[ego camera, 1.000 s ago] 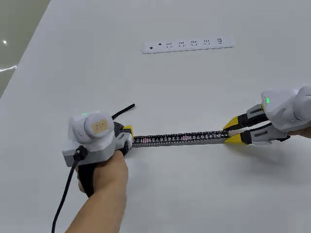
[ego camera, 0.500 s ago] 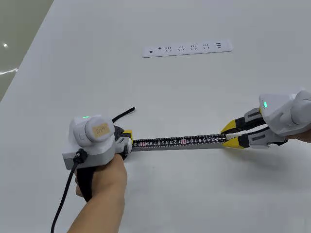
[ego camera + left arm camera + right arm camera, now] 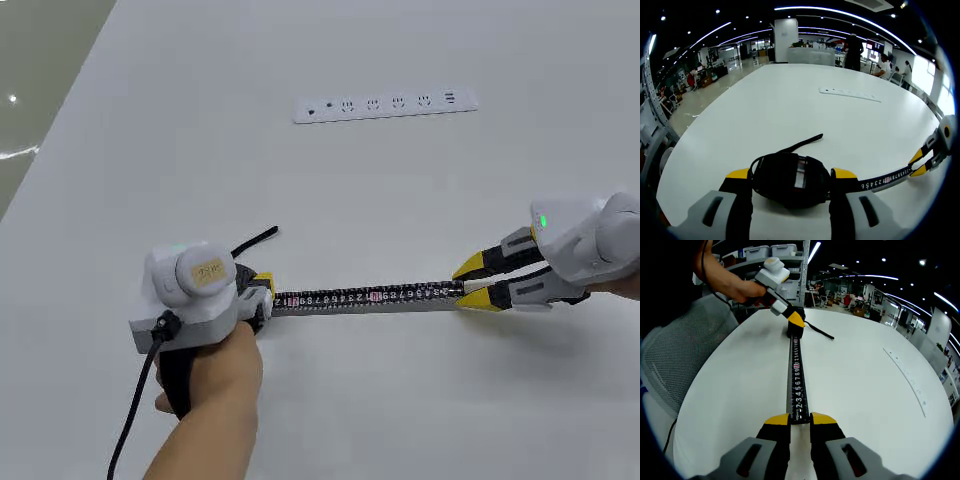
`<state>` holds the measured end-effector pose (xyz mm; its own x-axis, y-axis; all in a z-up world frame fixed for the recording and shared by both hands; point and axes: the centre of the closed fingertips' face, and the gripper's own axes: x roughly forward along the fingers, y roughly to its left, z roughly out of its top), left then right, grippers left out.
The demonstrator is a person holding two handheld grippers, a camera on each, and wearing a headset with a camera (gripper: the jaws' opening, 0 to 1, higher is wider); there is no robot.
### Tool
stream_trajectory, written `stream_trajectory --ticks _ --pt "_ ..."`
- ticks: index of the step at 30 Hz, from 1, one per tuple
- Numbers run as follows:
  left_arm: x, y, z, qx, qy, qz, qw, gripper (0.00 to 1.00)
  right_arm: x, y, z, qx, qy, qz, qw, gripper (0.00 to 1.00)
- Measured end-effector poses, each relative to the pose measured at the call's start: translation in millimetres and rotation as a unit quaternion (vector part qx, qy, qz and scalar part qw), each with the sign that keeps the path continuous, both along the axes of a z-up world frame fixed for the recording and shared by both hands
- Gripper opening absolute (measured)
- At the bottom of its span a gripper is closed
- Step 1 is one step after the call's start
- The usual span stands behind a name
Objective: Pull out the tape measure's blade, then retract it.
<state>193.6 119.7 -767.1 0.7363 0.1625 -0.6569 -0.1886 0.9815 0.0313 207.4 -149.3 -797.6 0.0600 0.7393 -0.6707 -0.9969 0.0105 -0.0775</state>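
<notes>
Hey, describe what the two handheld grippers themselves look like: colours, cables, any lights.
Both have light grey-white plastic bodies, black jaw arms and yellow wedge-shaped tips. The left gripper has a black handle, and a black cable hangs from its back. The right gripper has a small green light on its body.

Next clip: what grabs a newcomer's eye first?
A numbered dark blade stretches across the white table, its black tape measure case clamped in the left gripper and its tip pinched by the right gripper. A white power strip lies beyond.
</notes>
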Motion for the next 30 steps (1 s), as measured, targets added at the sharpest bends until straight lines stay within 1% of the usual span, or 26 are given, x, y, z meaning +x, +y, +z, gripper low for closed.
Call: stream_trajectory --ticks 12,18,21,24,27,30 --pt "0.6 -0.3 -0.4 -0.009 0.002 0.004 1.0000 0.58 -0.3 5.4 -1.3 0.001 0.002 0.003 1.0000 0.14" --pt "0.2 0.3 0.0 -0.006 -0.005 0.002 1.0000 0.58 -2.1 8.9 1.7 0.002 0.004 0.003 1.0000 0.14" --pt "0.1 0.2 -0.2 -0.006 -0.003 0.003 1.0000 0.58 -2.5 9.8 1.6 0.002 0.004 0.003 1.0000 0.14" --pt "-0.8 0.0 0.2 -0.002 -0.006 0.000 1.0000 0.58 -2.1 11.1 1.1 0.003 0.004 0.004 1.0000 0.14" --pt "-1.2 -0.1 0.8 -0.004 -0.004 0.002 1.0000 0.57 -2.1 12.2 1.5 0.003 0.004 0.005 1.0000 0.14" --pt "-1.2 0.3 0.5 -0.003 -0.006 0.000 1.0000 0.57 -1.7 14.1 1.4 0.004 0.005 0.006 1.0000 0.14"
